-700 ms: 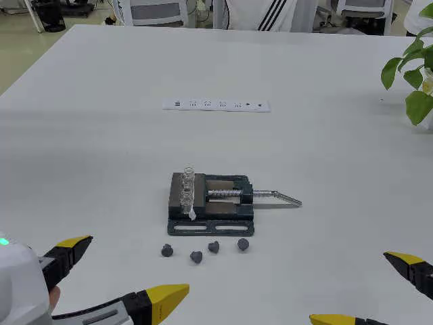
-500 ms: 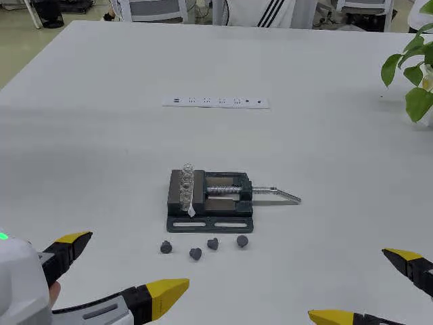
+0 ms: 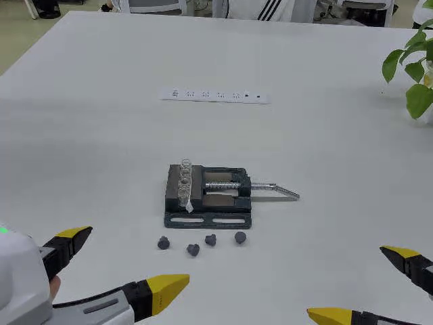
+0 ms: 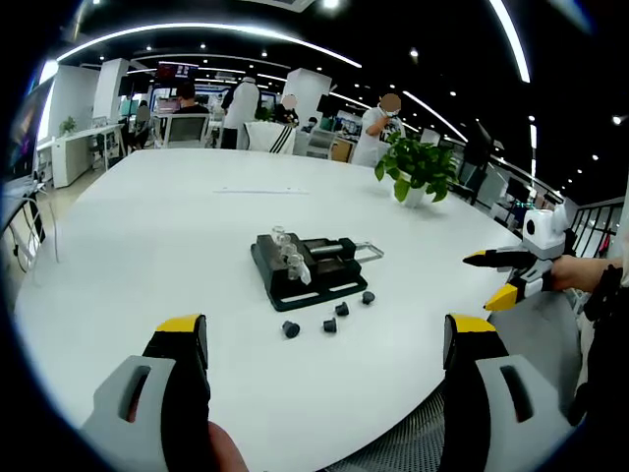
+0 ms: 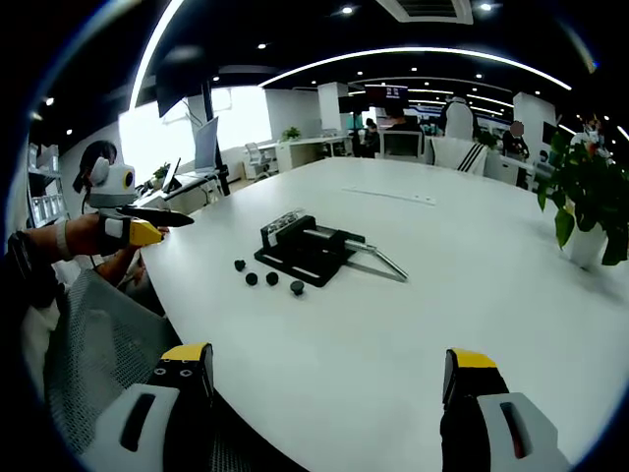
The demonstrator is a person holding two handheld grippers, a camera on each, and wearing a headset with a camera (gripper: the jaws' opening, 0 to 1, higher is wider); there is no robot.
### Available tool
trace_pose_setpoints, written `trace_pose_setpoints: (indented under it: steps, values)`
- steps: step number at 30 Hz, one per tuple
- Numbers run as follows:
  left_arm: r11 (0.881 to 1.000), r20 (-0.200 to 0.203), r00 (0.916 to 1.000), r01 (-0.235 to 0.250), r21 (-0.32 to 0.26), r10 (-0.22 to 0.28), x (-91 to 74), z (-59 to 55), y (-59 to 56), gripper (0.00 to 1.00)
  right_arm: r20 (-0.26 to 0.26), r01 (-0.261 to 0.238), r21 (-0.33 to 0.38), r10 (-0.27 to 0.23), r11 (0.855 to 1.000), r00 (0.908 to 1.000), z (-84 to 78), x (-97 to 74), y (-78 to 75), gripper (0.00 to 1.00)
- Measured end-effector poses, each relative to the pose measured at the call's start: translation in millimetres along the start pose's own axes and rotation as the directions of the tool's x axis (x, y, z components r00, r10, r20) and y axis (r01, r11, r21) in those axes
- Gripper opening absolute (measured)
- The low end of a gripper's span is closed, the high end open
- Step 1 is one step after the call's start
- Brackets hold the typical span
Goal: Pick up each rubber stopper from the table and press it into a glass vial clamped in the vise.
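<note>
While agape, left tool (image 3: 130, 257) near table (image 3: 95, 135) edge.

1. A white tabletop (image 3: 101, 135) spreads out before me.
2. A white power strip (image 3: 214, 95) lies flat toward its far side.
3. A leafy green plant (image 3: 414, 71) stands at my right.
4. Office chairs (image 3: 157, 7) line the far edge.

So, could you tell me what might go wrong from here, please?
1. The four rubber stoppers are small and lie close together; the wide-open left claw may knock neighbours away.
2. The glass vials stand tightly in a row in the vise; off-centre pressing might crack or tilt one.
</note>
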State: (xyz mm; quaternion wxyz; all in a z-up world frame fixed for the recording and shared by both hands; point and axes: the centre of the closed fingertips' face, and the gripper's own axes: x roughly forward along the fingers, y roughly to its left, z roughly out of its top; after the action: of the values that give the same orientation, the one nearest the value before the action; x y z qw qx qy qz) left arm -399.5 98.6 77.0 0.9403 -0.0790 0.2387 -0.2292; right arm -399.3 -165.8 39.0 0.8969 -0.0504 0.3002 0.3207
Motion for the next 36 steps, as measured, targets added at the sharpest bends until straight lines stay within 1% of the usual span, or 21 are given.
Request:
trace_pose_setpoints:
  steps: [2, 6, 11, 16, 18, 20, 22, 26, 27, 29, 30, 31, 32, 33, 35, 36]
  values:
    - [1.0, -0.003, 1.0, -0.002, 0.001, 0.002, 0.3, -1.2, -0.3, 0.99, -0.006, -0.002, -0.002, 0.002, 1.0, 1.0, -0.8, 1.0, -0.5, 0.97]
    - [1.0, -0.009, 0.9999, -0.004, 0.002, 0.004, 0.9, -1.2, 3.8, 0.99, -0.019, -0.011, -0.013, 0.011, 1.0, 0.9998, 0.1, 4.3, 0.4, 0.96]
    - [1.0, -0.02, 0.9998, 0.003, 0.011, -0.002, 3.9, -1.5, 7.6, 0.99, -0.044, -0.029, -0.056, 0.026, 0.998, 0.9987, 5.4, 9.5, -0.9, 0.96]
    - [1.0, -0.026, 0.9996, 0.007, 0.016, -0.007, 6.6, -1.2, 11.1, 0.99, -0.069, -0.062, -0.108, 0.055, 0.992, 0.9961, 15.3, 15.5, 3.3, 0.96]
    - [1.0, -0.026, 0.9996, 0.007, 0.021, -0.006, 8.0, -1.2, 12.2, 0.99, -0.083, -0.084, -0.128, 0.074, 0.988, 0.9939, 19.4, 19.3, 5.2, 0.96]
    - [1.0, -0.033, 0.9994, 0.011, 0.024, -0.01, 9.4, -3.3, 13.7, 0.99, -0.107, -0.114, -0.165, 0.097, 0.98, 0.9895, 22.5, 23.1, 6.4, 0.96]
    - [0.999, -0.035, 0.9993, 0.018, 0.033, -0.017, 10.0, -3.8, 14.1, 0.99, -0.13, -0.136, -0.208, 0.11, 0.969, 0.9853, 25.2, 26.6, 3.8, 0.96]
    - [0.999, -0.036, 0.9991, 0.025, 0.037, -0.024, 11.2, -4.1, 13.7, 0.99, -0.146, -0.177, -0.233, 0.146, 0.956, 0.9784, 38.4, 36.7, 5.6, 0.95]
    - [0.999, -0.037, 0.9989, 0.029, 0.038, -0.028, 11.8, -5.1, 13.5, 0.99, -0.158, -0.196, -0.248, 0.16, 0.949, 0.9744, 41.3, 40.2, 5.9, 0.94]
    - [0.999, -0.04, 0.9986, 0.035, 0.041, -0.034, 12.7, -6.4, 13.0, 0.99, -0.177, -0.215, -0.276, 0.17, 0.937, 0.9694, 44.0, 45.1, 5.3, 0.94]
    - [0.998, -0.039, 0.9985, 0.04, 0.043, -0.038, 13.6, -6.0, 12.2, 0.99, -0.196, -0.235, -0.299, 0.181, 0.925, 0.9638, 45.3, 48.6, 7.6, 0.93]
    - [0.998, -0.04, 0.9983, 0.043, 0.044, -0.042, 14.0, -6.2, 11.9, 0.99, -0.203, -0.241, -0.315, 0.182, 0.918, 0.962, 47.0, 51.3, 9.2, 0.93]
    - [0.998, -0.039, 0.9982, 0.046, 0.048, -0.044, 14.6, -6.6, 12.4, 0.99, -0.219, -0.256, -0.341, 0.188, 0.905, 0.9574, 48.8, 54.6, 10.6, 0.93]
    - [0.998, -0.039, 0.9982, 0.048, 0.05, -0.046, 14.9, -6.3, 12.3, 0.99, -0.229, -0.269, -0.356, 0.196, 0.895, 0.9534, 50.2, 56.6, 11.9, 0.93]
    - [0.997, -0.037, 0.9981, 0.051, 0.063, -0.049, 15.6, -4.8, 12.0, 0.99, -0.236, -0.29, -0.386, 0.21, 0.876, 0.9487, 56.7, 61.7, 15.0, 0.93]
    - [0.996, -0.039, 0.998, 0.052, 0.069, -0.049, 15.5, -4.6, 12.3, 0.99, -0.244, -0.309, -0.403, 0.224, 0.862, 0.9435, 59.0, 63.3, 17.2, 0.91]
